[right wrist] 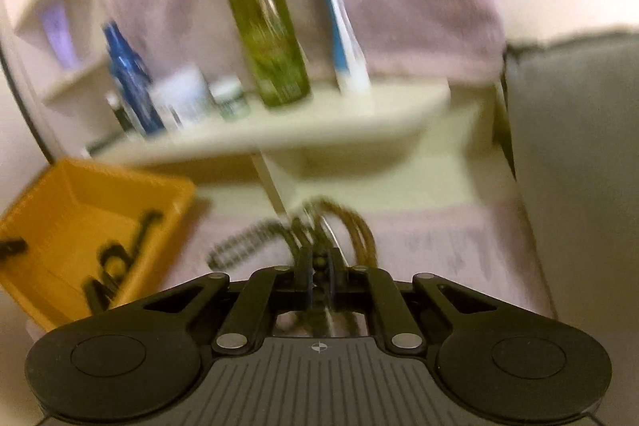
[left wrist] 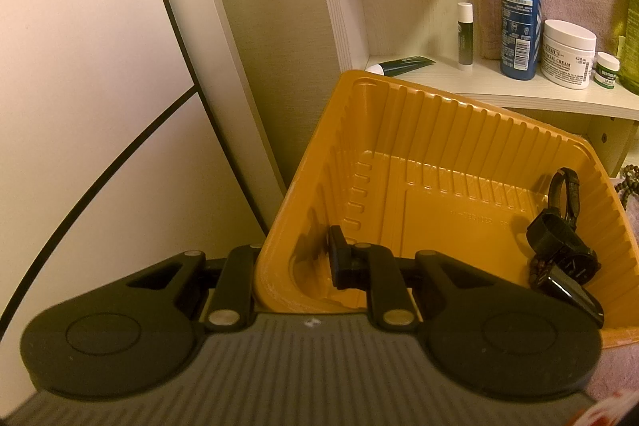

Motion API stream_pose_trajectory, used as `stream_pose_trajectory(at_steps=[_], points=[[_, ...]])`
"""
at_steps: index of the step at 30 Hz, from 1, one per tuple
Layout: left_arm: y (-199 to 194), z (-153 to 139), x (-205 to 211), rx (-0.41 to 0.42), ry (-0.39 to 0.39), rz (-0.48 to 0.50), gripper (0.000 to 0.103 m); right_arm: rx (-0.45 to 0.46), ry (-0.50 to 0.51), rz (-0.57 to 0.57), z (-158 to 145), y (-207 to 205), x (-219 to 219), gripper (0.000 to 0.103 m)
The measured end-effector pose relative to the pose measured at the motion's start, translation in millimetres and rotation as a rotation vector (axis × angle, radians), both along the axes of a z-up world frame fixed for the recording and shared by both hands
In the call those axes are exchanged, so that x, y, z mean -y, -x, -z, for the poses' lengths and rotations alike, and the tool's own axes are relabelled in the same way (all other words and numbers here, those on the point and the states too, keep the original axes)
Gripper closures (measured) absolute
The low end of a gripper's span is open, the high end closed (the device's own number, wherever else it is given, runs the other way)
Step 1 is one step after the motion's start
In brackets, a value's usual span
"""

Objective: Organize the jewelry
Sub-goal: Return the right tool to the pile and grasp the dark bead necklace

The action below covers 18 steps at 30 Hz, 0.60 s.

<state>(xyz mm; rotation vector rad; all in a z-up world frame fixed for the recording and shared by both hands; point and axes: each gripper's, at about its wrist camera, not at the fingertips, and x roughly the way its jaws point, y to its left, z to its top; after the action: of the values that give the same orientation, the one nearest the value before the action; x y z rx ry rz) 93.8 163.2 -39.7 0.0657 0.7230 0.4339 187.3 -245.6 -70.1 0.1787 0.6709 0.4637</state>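
Right wrist: jaws pinch beaded necklace (right wrist: 319,226).

A pale wooden shelf (left wrist: 499,82) carries a blue spray bottle (left wrist: 519,14). Beside the bottle stand a white cream jar (left wrist: 567,54), a small jar (left wrist: 607,68) and a slim white-capped stick (left wrist: 464,36); a dark tube (left wrist: 403,64) lies further left. A green bottle (right wrist: 265,38) stands right of the jars.

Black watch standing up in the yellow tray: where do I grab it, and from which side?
Pinch the black watch by its strap loop, coming from above. The loop stands upright by the ribbed wall of the yellow tray, clear of the other watches lying low beside it.
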Motion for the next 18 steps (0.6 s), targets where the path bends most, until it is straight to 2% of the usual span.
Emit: stream_pose_trajectory(at_steps=[8,18], points=[[0.4,-0.4,0.5,0.001,0.001,0.000,0.087,0.138,-0.087,-0.066,-67.1,9.8,-8.1,0.096],[1.7,-1.2,1.6,0.004,0.004,0.000,0.087,0.267,-0.124,-0.126,-137.3,25.4,-11.0,0.096]])
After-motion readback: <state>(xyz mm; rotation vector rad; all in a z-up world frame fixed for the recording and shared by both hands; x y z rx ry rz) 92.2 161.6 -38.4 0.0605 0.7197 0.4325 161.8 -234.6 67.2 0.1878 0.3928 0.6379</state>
